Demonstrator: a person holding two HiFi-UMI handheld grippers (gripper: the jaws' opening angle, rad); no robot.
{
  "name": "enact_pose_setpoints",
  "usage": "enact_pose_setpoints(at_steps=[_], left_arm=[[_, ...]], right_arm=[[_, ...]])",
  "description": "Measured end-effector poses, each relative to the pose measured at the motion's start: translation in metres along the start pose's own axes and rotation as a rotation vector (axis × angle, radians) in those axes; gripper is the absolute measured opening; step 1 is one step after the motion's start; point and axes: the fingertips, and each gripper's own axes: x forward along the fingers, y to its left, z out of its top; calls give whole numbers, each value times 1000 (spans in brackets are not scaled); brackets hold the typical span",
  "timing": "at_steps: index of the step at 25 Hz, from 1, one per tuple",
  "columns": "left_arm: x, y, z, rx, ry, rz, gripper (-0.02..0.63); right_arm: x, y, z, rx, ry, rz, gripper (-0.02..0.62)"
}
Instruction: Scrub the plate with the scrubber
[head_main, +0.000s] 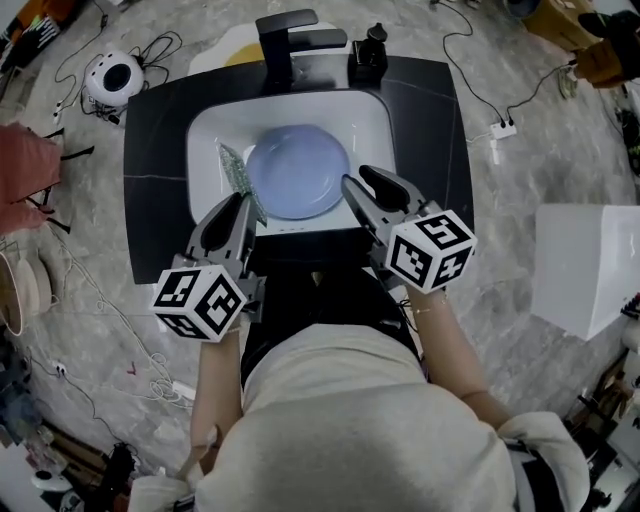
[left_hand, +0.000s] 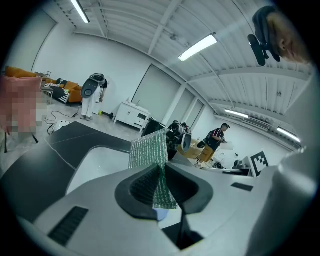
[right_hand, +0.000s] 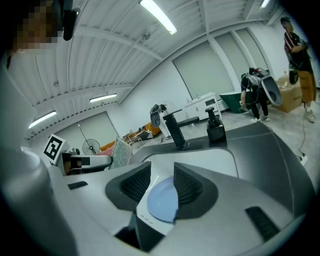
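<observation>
A pale blue plate (head_main: 297, 172) lies flat in the white sink basin (head_main: 205, 135). My left gripper (head_main: 238, 200) is at the plate's near left edge, shut on a green mesh scrubber (head_main: 240, 180). In the left gripper view the scrubber (left_hand: 150, 152) stands pinched upright between the jaws of the left gripper (left_hand: 161, 187). My right gripper (head_main: 356, 177) is by the plate's near right edge, with its jaws apart. Seen from the right gripper (right_hand: 161, 186), the plate (right_hand: 162, 201) shows through that gap, and nothing is held.
The basin sits in a black countertop (head_main: 425, 120). A black faucet (head_main: 290, 40) and a black soap dispenser (head_main: 368, 55) stand behind it. A white box (head_main: 585, 265) stands on the floor at the right, and cables lie around. People stand in the background of both gripper views.
</observation>
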Motion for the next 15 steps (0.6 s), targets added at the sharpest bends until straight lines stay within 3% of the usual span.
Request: enact_pose_setpoints(at_steps=[7, 15], left_arm=[[26, -2, -3, 6, 60, -43, 63], [51, 10, -19, 59, 200, -125, 63]], right_arm=[[16, -16, -11, 30, 53, -33, 120], [33, -41, -13, 86, 50, -177, 104]])
